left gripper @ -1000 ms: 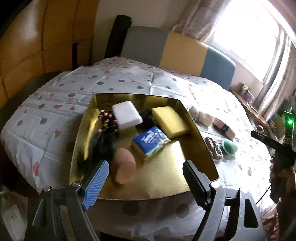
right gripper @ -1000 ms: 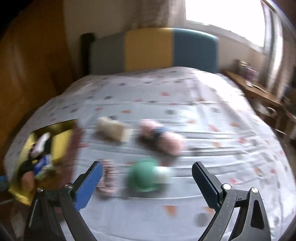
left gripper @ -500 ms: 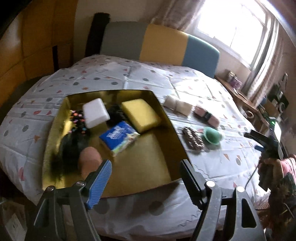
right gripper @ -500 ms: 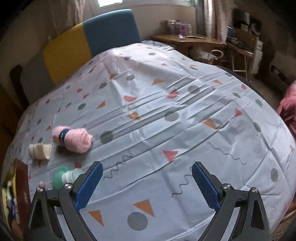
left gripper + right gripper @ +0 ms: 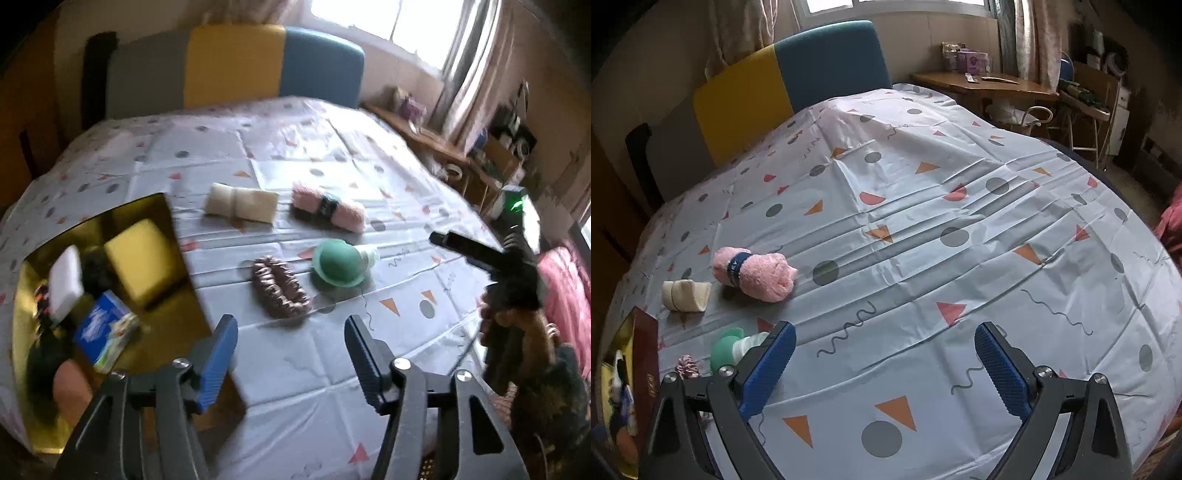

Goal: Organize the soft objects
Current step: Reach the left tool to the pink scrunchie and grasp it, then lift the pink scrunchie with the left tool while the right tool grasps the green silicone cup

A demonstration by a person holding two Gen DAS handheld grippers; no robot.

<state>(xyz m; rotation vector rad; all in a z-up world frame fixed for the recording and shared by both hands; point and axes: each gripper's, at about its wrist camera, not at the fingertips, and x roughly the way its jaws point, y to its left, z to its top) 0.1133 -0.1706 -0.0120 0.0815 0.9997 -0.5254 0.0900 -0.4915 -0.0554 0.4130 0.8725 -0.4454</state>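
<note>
Here we see the scrunchie [image 5: 279, 288] at twelve o'clock of our left tongs [image 5: 288, 354], closing on nothing; right tongs [image 5: 884, 363] spread, empty.

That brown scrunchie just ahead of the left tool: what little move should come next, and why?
Probably ease the left gripper forward and down over the brown scrunchie. It lies nearest, still on the tablecloth outside the gold tray, and the closing jaws hold nothing.

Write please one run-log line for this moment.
left gripper: closing, nothing between jaws | right gripper: open, empty | on cloth: scrunchie, green sponge, pink towel roll | gold tray: partly filled
</note>
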